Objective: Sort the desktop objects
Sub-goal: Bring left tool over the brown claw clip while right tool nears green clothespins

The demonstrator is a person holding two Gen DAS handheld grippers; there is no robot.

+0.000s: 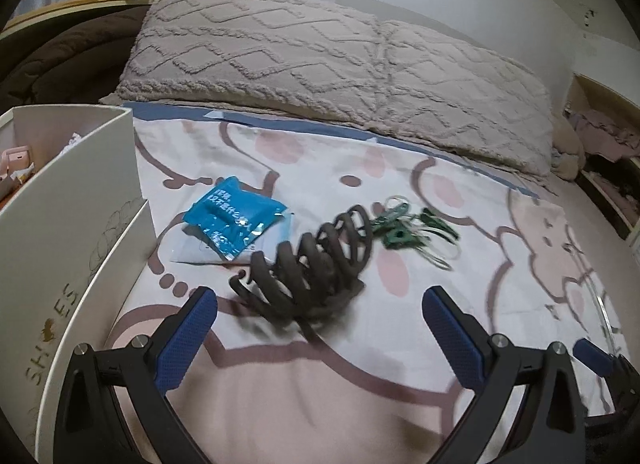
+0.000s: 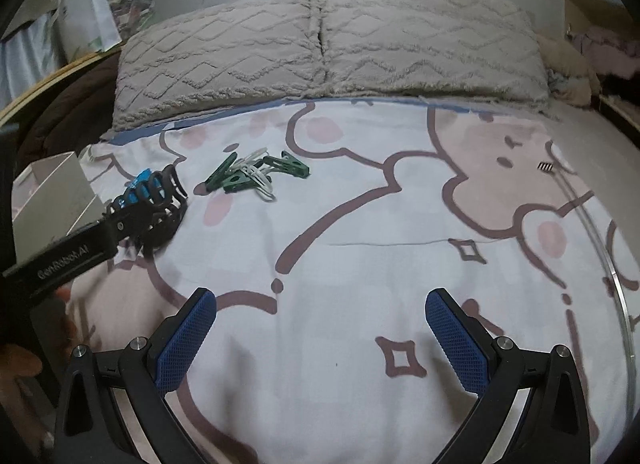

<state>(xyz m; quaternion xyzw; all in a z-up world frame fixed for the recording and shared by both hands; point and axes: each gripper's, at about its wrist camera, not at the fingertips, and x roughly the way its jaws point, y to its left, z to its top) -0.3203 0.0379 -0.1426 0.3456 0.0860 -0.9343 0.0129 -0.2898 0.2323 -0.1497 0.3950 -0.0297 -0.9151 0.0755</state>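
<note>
Blue-padded fingers fill the bottom of both views; our left gripper (image 1: 320, 304) stands spread wide, pinching nothing, and the dark brown hair claw (image 1: 308, 264) lies on the bedsheet (image 1: 320, 384) right in the gap, just ahead of the pads and blurred at its lower edge; whether a pad touches it we cannot tell. Beyond the claw to the left sits a blue packet (image 1: 232, 219) on a pale sheet of paper or film; beyond it to the right a small heap of green and white clothes pegs (image 1: 412, 232), near the claw's far end. Hard against our left side stands a white shoe box (image 1: 68, 223), open at the top with small things inside that we cannot make out. Our right gripper (image 2: 320, 312) is likewise spread, empty, over bare sheet, well apart from the pile; from its view we see the left tool's black body (image 2: 68, 256) reaching in over the claw (image 2: 160, 207), the pegs (image 2: 248, 175) just past it. Two tufted grey pillows (image 2: 320, 47) line the far edge of the bed.
</note>
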